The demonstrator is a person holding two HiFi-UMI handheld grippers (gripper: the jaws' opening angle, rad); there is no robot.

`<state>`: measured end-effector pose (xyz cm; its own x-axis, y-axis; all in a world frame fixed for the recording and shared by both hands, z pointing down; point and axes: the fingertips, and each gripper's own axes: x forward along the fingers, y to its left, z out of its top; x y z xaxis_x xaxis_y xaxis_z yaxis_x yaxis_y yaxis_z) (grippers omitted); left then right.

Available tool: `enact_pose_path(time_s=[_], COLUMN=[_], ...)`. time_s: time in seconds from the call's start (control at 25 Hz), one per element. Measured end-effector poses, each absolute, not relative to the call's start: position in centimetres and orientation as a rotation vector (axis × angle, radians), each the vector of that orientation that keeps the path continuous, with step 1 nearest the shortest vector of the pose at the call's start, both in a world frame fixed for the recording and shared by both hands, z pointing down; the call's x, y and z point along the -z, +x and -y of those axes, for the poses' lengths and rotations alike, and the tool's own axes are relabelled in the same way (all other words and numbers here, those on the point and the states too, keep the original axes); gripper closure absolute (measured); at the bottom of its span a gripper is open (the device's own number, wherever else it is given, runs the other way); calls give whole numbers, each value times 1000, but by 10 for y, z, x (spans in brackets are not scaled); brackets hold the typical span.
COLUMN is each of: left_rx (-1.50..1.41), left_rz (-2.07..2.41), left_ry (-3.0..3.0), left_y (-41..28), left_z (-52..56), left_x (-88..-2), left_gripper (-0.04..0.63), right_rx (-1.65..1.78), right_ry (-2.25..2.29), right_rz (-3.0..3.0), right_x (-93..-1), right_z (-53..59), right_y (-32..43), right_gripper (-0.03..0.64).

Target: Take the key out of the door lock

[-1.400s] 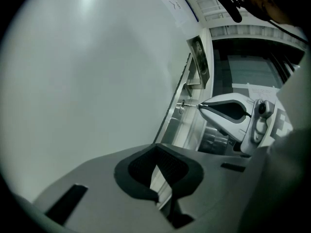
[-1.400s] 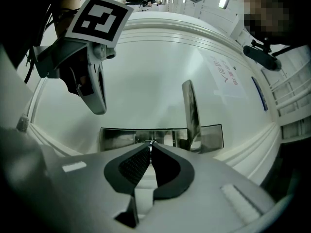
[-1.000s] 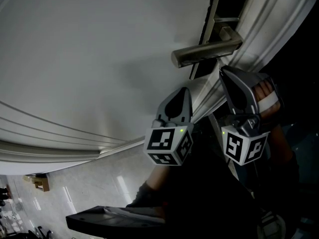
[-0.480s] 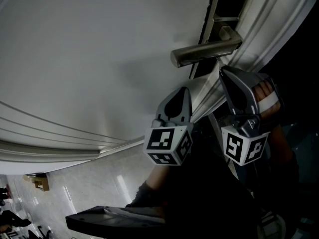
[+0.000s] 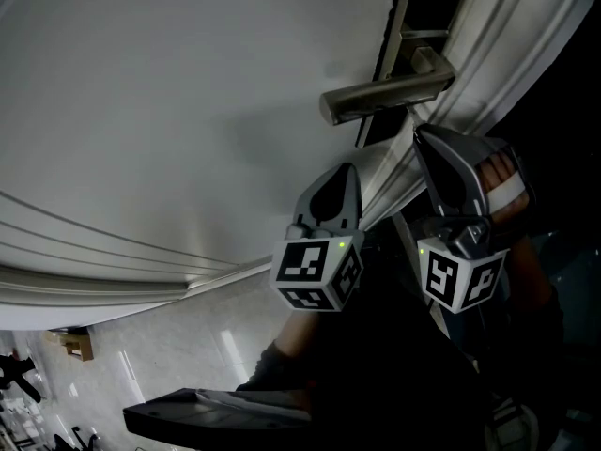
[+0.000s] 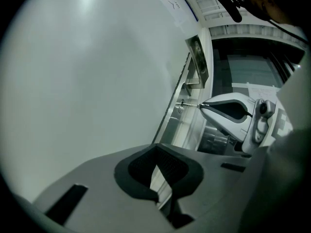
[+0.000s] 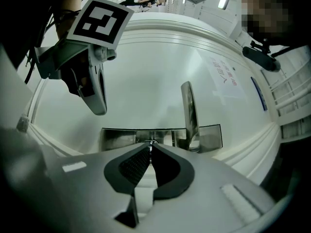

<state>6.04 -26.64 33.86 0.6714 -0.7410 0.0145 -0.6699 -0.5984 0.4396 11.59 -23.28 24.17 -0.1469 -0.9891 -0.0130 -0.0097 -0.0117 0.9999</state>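
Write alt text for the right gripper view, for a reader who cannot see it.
The right gripper has its grey jaws shut on a small metal key in the brushed steel lock plate of a white door. A silver lever handle stands just right of it; the left gripper hangs upper left.

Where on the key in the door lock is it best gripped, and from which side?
Grip the key by its exposed head, the only part outside the lock plate, coming straight at the plate beside the lever handle. The key sticks out square to it. The right gripper seems shut on it this way.
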Motion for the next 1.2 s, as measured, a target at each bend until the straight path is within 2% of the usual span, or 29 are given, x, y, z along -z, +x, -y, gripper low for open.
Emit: enact_pose_path(time_s=[1.2], left_rx=[245], left_rz=[1113], left_ry=[2470], left_y=[60], left_z=[263], left_x=[-339], left_gripper=[595], right_rx=[1327], right_ry=[1151], right_rz=[1320], right_x=[-241], right_z=[229], right_y=[117], right_gripper=[604])
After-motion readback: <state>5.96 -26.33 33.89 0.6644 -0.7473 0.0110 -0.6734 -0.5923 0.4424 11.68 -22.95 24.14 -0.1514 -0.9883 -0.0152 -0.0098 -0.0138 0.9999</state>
